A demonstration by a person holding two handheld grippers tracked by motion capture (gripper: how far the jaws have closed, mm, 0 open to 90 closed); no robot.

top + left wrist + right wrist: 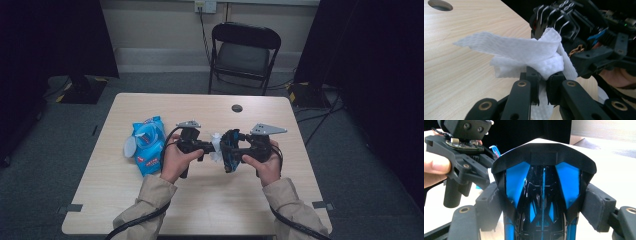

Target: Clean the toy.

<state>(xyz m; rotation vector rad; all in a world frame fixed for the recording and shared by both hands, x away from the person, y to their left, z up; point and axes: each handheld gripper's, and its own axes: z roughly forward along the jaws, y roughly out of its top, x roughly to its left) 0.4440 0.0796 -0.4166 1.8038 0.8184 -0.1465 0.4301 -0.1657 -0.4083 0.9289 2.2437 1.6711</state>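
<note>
My left gripper [543,80] is shut on a crumpled white wipe [524,52]. The wipe rests against a black and blue plastic object [564,22] that has curved metal prongs. In the right gripper view that object [542,182] stands between the grey pads [596,207] of my right gripper [542,206], which is shut on its sides. From above, the left gripper [210,146] and right gripper [232,150] face each other over the middle of the table. The wipe [216,145] sits between them, against the object [229,151].
A blue pack of wet wipes [149,145] with its lid flipped up lies left of my left hand. The wooden table [200,200] has a round cable hole [237,108] near its far edge. A black folding chair [245,50] stands beyond the table.
</note>
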